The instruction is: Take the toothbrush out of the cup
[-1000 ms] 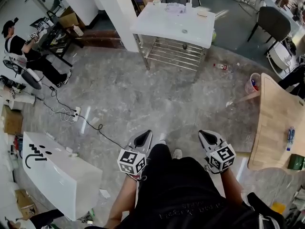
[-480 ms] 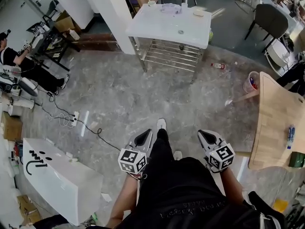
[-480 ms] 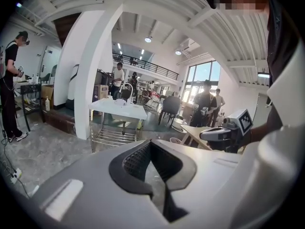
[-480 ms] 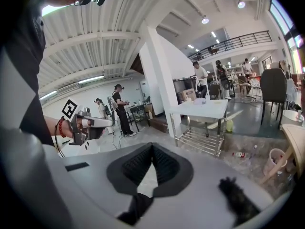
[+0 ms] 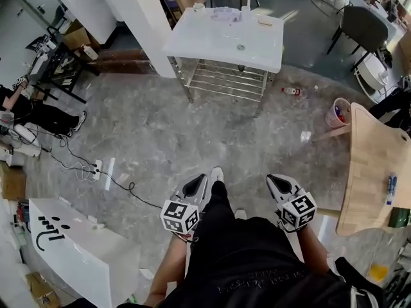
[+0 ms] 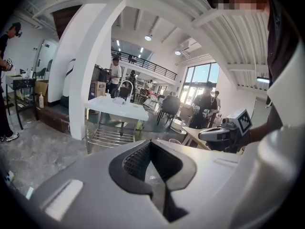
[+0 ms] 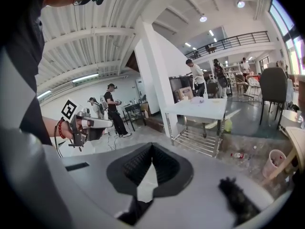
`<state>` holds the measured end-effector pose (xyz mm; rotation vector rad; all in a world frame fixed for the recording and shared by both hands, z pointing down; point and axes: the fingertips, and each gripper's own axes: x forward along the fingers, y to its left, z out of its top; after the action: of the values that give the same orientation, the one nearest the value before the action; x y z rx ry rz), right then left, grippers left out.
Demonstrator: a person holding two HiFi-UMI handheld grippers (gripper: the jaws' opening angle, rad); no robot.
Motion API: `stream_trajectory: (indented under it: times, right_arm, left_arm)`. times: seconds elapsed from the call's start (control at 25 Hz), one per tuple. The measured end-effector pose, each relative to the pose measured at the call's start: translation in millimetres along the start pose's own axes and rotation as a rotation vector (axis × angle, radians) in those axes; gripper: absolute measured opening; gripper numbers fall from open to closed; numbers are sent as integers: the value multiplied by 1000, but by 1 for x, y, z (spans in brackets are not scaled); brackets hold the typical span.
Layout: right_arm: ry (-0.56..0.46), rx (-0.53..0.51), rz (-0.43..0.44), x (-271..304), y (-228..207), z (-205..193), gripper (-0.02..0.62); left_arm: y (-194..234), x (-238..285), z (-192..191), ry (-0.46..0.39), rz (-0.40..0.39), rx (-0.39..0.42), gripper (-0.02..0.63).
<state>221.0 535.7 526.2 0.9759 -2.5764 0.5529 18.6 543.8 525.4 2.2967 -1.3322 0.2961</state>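
Jaws closed and empty on left gripper (image 5: 194, 183) and right gripper (image 5: 278, 183), low centre. What looks like the cup (image 5: 199, 7) sits top centre on the table (image 5: 192, 40), well apart; toothbrush too small to tell. Risk: arriving with jaws closed would likely knock the cup over instead of gripping the brush.

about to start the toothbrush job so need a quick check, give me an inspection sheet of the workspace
surface: white sink table, well ahead across the floor
job's things: small cup-like item at its back corner; toothbrush too small to tell
clutter: bottle and pink bucket on the floor
grippers: left tongs and right tongs shut, empty
cables: cable and power strip on the floor, left
surroundings: wooden table right; white box left
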Motion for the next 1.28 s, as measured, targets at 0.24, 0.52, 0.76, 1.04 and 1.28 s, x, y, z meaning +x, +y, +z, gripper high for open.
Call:
stream_trajectory:
  times: [0.24,0.52,0.76,1.04,1.28]
  right_arm:
    - [4,18,-1,40,-13,29,12]
    - [31,16,-1,92,-25,62,12]
    - [33,46,-3,137,-39,85,12]
    - [51,20,-43,180,-54,115,12]
    - [27,-13,-49,206,-48,142,12]
  left_arm:
    - [45,26,25,-6,2,-30,7]
    - [92,46,48,6,5,-64,7]
    - [128,61,64,27,0,-34,7]
    - [163,89,89,24,-40,-27,8]
    - [185,98,104,11,-61,-32,7]
